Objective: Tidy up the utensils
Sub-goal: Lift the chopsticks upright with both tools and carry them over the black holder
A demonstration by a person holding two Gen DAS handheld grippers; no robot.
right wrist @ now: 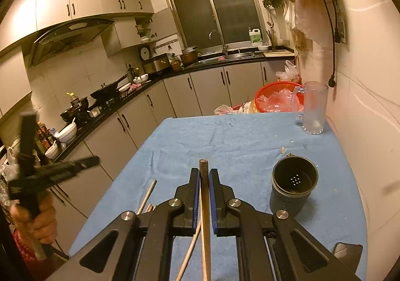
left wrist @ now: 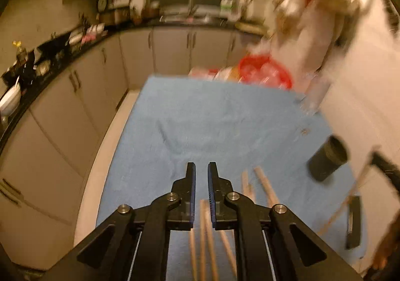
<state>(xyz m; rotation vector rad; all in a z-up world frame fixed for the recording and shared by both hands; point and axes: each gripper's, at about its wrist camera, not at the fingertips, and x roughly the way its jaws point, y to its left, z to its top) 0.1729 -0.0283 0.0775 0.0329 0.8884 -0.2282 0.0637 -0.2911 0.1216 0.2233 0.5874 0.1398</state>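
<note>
My right gripper (right wrist: 204, 171) is shut on a brown wooden chopstick (right wrist: 205, 206) that runs back between its fingers, its tip poking just past them. A black holder cup (right wrist: 295, 181) stands upright on the blue cloth, to the right of and slightly ahead of that gripper. The left wrist view shows the cup (left wrist: 327, 161) too, with the right gripper (left wrist: 373, 156) blurred at the right edge and the chopstick (left wrist: 347, 201) hanging from it. My left gripper (left wrist: 201, 166) hovers above the cloth, shut and holding nothing. Several loose chopsticks (left wrist: 265, 186) lie under and to its right.
The blue-clothed table (right wrist: 212, 135) meets a white wall on its right. A glass mug (right wrist: 313, 110) and a red basket (right wrist: 277, 99) stand at the far end. A dark phone (right wrist: 347, 251) lies at the near right. Kitchen cabinets and a cluttered counter run along the left.
</note>
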